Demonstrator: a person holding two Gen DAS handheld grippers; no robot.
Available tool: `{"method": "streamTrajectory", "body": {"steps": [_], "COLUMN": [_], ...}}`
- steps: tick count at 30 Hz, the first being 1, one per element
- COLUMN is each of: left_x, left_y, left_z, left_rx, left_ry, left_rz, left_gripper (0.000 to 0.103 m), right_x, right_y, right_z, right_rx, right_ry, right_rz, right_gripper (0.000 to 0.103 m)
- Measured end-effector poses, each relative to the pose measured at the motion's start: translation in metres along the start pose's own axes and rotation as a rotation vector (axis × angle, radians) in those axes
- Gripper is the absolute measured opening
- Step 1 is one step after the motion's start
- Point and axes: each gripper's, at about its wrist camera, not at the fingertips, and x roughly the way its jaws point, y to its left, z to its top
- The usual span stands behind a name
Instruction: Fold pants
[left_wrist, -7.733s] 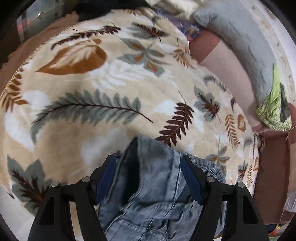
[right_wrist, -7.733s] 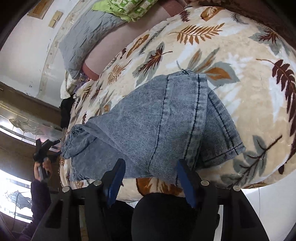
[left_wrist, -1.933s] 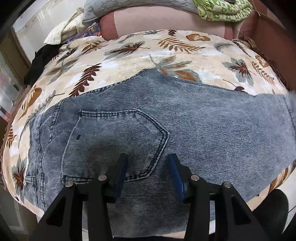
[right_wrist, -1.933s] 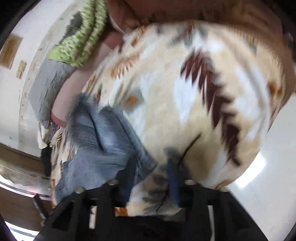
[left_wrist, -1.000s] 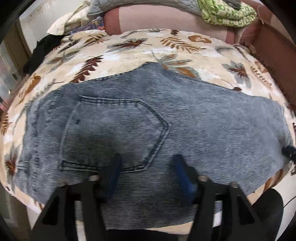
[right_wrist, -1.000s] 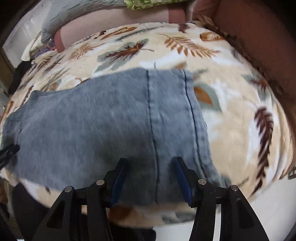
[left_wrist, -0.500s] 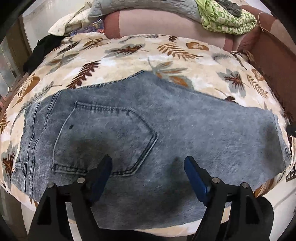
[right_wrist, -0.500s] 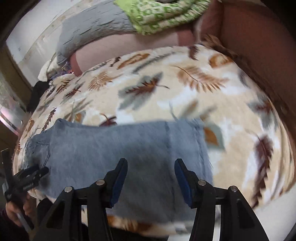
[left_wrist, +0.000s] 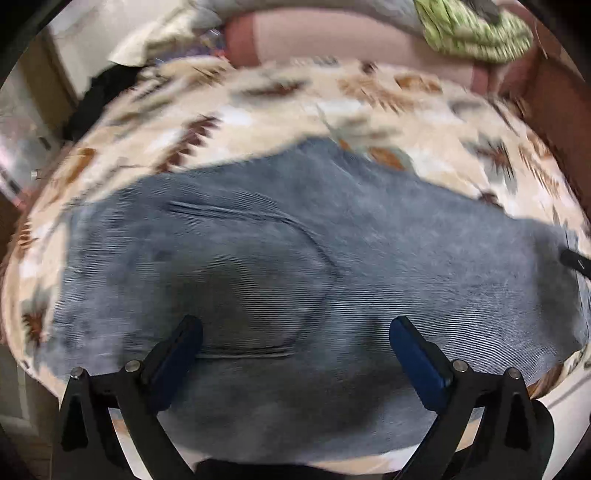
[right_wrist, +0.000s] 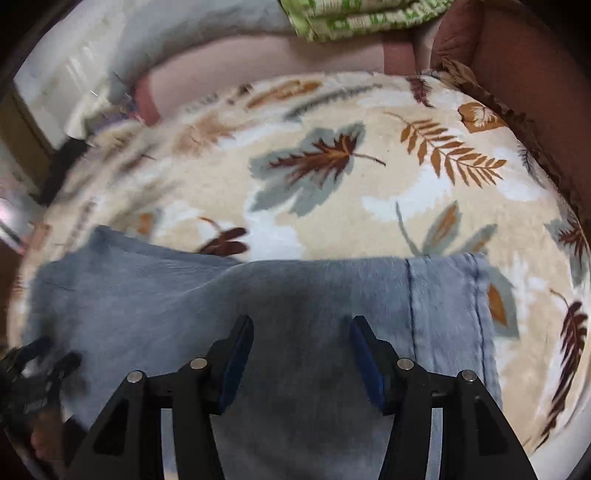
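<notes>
Pants (left_wrist: 332, 258) half-folded, flat along the near edge of the bed (right_wrist: 332, 206), pocket up.
Left gripper (left_wrist: 295, 332) at 6 o'clock over the pocket: jaws opening wide, nothing between them. Right gripper (right_wrist: 301, 332), 6 o'clock in its view: jaws apart, clear of the cloth. Next fold, likely: pinch hem (right_wrist: 480, 295) at 3 o'clock, both layers, carry toward waistband at 9. Open blanket at 12; sofa arm (right_wrist: 535, 74) at 2, near drop-off at 6.

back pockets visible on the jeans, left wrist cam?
1. The back pocket sits on the left half of the jeans, just ahead of the left tongs. A second may be folded underneath, hidden.
</notes>
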Motion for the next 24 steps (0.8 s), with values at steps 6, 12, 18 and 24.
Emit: {"method": "streamTrajectory", "body": {"steps": [6,12,18,24], "left_x": [-0.022,0.012,0.009,-0.045], "left_y": [0.094,0.151,0.139,0.115], "left_z": [-0.015,-0.036,-0.029,-0.018], "left_rx": [-0.164,-0.186,-0.164,-0.175], "left_ry": [-0.058,0.025,0.036,-0.101], "left_rz": [0.147,0.284,0.333,0.188], "left_gripper": [0.101,0.103,0.102,0.101], "right_x": [-0.033,-0.021,-0.039,-0.089], "right_y": [-0.034,-0.044,-0.041,-0.084], "right_z": [-0.045,-0.088,-0.088,-0.101], "right_rx": [-0.011,-0.078,-0.076,0.026], "right_ry": [-0.033,-0.008,-0.009,-0.091], "right_rz": [-0.091,-0.15,-0.167,-0.148], "right_gripper": [0.069,0.07,0.071,0.071]}}
